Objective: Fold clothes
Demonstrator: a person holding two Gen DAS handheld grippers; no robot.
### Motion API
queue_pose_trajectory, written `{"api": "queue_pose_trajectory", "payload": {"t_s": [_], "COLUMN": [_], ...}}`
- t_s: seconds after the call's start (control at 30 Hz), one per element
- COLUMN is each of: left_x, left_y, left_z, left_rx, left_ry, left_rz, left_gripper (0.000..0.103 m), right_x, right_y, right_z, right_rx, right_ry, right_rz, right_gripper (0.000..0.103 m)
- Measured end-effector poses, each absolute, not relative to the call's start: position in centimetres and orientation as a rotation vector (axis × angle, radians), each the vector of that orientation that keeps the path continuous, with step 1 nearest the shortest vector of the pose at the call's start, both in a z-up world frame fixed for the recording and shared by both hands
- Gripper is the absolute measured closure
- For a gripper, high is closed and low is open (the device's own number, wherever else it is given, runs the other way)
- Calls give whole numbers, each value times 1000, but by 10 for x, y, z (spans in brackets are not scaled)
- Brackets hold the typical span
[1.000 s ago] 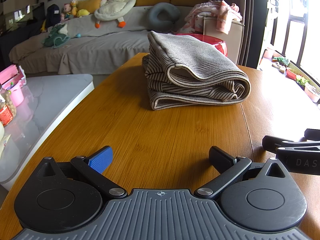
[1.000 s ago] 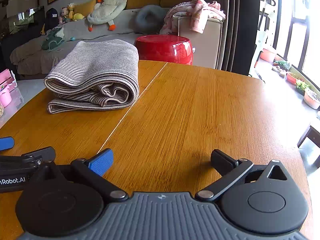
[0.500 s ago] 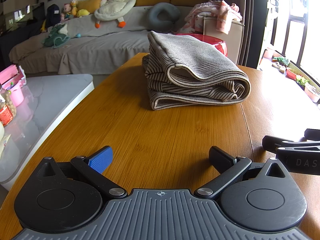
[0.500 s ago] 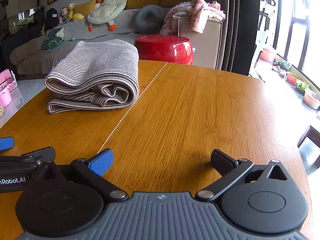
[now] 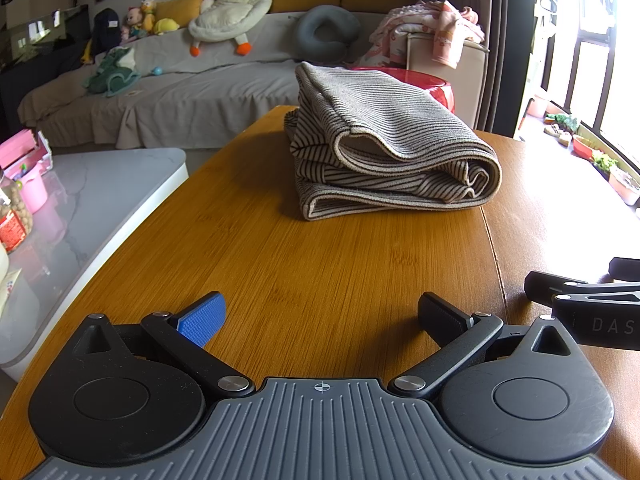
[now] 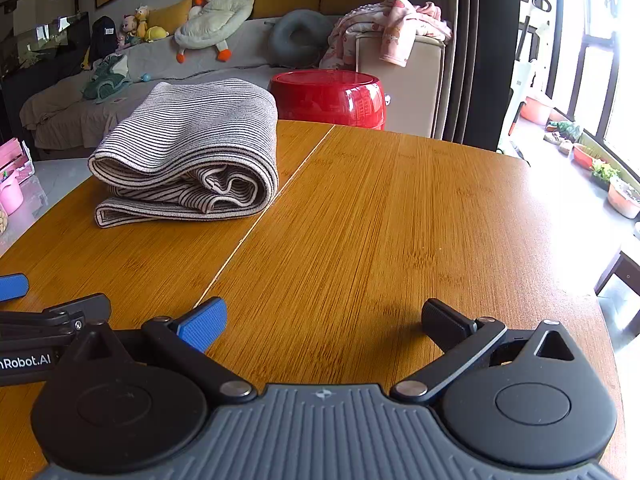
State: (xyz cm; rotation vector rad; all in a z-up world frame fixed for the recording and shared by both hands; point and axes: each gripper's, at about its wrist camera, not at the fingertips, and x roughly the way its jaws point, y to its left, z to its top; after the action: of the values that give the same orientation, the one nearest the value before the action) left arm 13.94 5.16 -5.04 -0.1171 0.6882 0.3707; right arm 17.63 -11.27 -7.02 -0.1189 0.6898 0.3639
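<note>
A grey striped garment (image 5: 384, 148) lies folded in a thick bundle on the wooden table (image 5: 280, 272), toward its far end. It also shows in the right wrist view (image 6: 192, 152), at the left. My left gripper (image 5: 320, 316) is open and empty, low over the near part of the table, well short of the garment. My right gripper (image 6: 322, 320) is open and empty too, beside the left one and to its right. Each gripper's fingers show at the edge of the other's view.
A red round stool (image 6: 328, 98) stands beyond the table's far edge. A grey sofa (image 5: 180, 92) with plush toys is behind. A white marble side table (image 5: 80, 216) with jars sits at the left. Windows and plant pots (image 6: 600, 168) are at the right.
</note>
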Motion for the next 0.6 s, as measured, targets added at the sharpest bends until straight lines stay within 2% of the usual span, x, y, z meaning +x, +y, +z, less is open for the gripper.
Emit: {"api": "queue_pose_trajectory", "payload": {"t_s": [0.6], "left_x": [143], "left_y": [53], "left_z": [-50], "left_rx": [-101], "left_ry": [690], "left_rz": [330], "left_gripper": [0], "right_x": [176], "right_y": [-113], "right_z": [-70], "right_rx": [-119], "right_ry": [690], "right_rz": [364], "right_gripper": [0]}}
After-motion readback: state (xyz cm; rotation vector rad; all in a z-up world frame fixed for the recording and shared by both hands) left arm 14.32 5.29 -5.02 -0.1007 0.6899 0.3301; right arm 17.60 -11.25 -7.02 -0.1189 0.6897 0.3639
